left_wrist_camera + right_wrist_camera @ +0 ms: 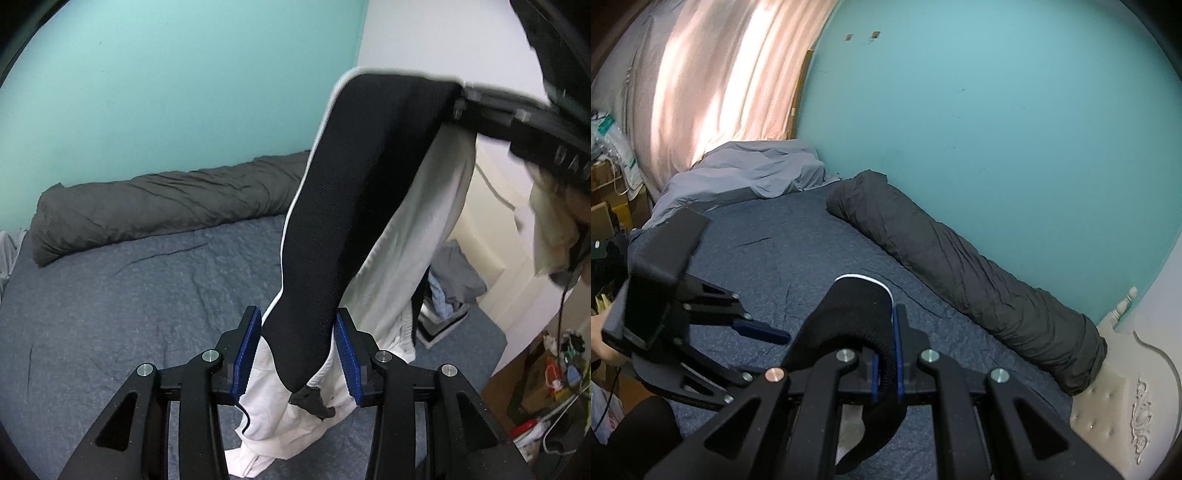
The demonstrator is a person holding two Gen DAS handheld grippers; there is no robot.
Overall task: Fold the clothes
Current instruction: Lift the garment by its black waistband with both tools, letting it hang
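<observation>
A black garment (354,199) with white trim and white panels hangs over the bed. Its top edge is pinched in my right gripper (461,99) at the upper right of the left wrist view. Its lower end droops between the blue pads (246,350) of my left gripper (298,319), whose jaws stand apart around the cloth without squeezing it. In the right wrist view my right gripper (886,332) is shut on a bunched black fold of the garment (849,314). My left gripper (764,347) is lower left there, held in a hand (598,339).
The bed (110,295) has a blue-grey sheet. A dark grey bolster (159,206) lies along the teal wall. A crumpled light grey blanket (750,173) sits at the bed's far end, and a cream headboard (1126,387) at the right. Clothes in a basket (450,291) and floor clutter (554,387) lie beyond the bed's right edge.
</observation>
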